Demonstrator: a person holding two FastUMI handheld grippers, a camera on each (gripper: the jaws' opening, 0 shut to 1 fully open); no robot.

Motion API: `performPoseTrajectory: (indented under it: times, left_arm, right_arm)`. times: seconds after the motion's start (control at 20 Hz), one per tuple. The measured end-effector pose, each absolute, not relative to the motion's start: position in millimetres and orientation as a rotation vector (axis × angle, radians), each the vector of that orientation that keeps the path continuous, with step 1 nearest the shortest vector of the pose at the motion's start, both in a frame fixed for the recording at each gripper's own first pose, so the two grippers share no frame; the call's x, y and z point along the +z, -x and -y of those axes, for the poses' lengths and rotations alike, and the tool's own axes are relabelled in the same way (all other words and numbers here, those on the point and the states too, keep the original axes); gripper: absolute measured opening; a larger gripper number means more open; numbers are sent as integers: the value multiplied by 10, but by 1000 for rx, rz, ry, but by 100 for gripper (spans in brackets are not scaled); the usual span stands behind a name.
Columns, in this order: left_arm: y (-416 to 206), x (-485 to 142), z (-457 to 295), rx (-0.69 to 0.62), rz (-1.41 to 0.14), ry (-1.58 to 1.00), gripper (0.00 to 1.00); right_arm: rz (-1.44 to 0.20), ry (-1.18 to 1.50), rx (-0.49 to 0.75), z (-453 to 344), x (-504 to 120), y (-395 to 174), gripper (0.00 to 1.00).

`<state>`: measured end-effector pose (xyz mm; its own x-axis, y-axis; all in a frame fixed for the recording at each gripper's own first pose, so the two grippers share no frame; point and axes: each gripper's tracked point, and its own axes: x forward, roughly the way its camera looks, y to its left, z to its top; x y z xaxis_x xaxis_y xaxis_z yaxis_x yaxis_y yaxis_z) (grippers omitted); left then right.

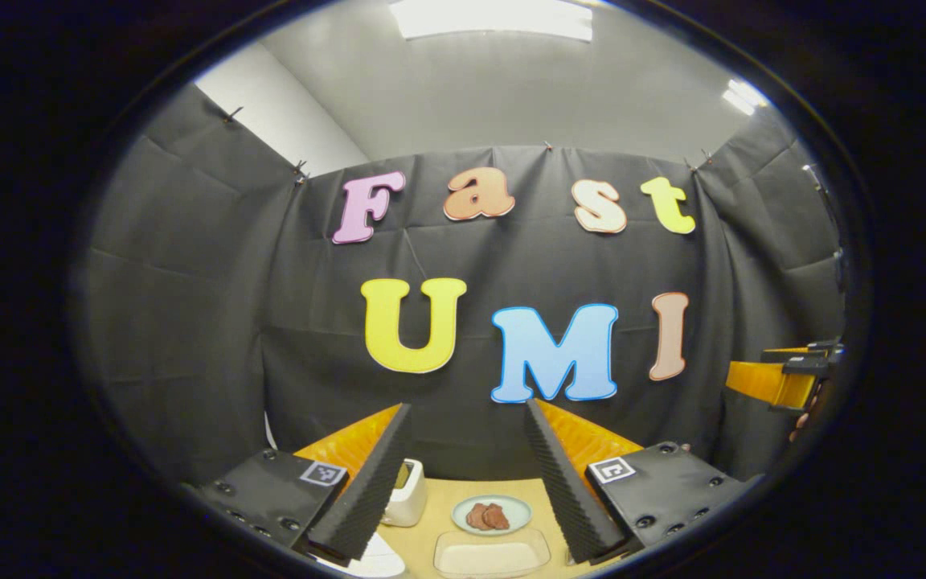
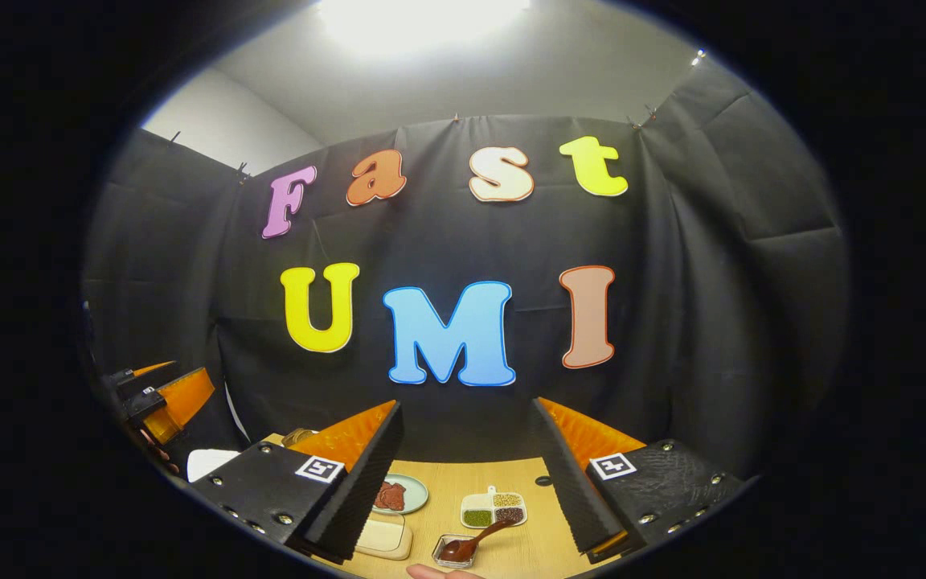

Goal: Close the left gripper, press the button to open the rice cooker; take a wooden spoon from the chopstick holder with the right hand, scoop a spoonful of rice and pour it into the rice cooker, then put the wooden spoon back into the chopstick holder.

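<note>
Both grippers, left (image 1: pixel 467 482) and right (image 2: pixel 463 482), hang released above the wooden table (image 2: pixel 527 555). Between the right's fingers sits a sectioned grain dish (image 2: pixel 493 508).

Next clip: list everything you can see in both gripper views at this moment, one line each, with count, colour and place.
Table: one, light wood, low in both views.
Plate: one, pale green, holding reddish-brown pieces, mid-table.
Toaster-like appliance: one, cream, left of the plate.
Shallow tray: one, pale, nearest edge in the left gripper view.
Divided dish: one, white, compartments with green, tan and dark fillings.
Small dish with spoon: one, dark reddish contents.
Left gripper: one, fingers apart.
Right gripper: one, fingers apart.
</note>
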<state>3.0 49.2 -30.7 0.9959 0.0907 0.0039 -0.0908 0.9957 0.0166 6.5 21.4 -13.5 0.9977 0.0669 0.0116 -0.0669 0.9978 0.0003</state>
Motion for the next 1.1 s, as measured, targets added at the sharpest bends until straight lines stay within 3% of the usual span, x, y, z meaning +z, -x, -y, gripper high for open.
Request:
performPoseTrajectory:
  times: [0.35, 0.4, 0.5, 0.85, 0.9, 0.95, 1.0, 1.1]
  left_arm:
    - [54, -601, -923, 154, -53, -55, 24]
    - [53, -694, -959, 134, -71, -31, 12]
    - [47, -855, -1043, 121, -107, -7, 7]
    - [249, -1491, -1890, 241, -271, 60, 7]
    - [264, -1594, -1980, 254, -292, 69, 10]
    - [269, -1691, -2027, 261, -315, 78, 7]
    - [278, -1803, -2059, 261, -341, 91, 11]
    - [319, -2066, -2097, 263, -406, 124, 7]
  right_arm:
    - [-6, 7, 102, -342, -226, -113, 96]
    - [-12, 6, 105, -357, -250, -118, 96]
    - [-23, 7, 111, -376, -291, -128, 96]
    - [-37, -8, 124, -429, -331, -137, 96]
    - [-38, -3, 124, -425, -340, -141, 96]
    - [-40, 0, 124, -421, -353, -145, 96]
    - [-45, 0, 122, -415, -362, -148, 96]
    - [-54, -3, 120, -415, -389, -154, 96]
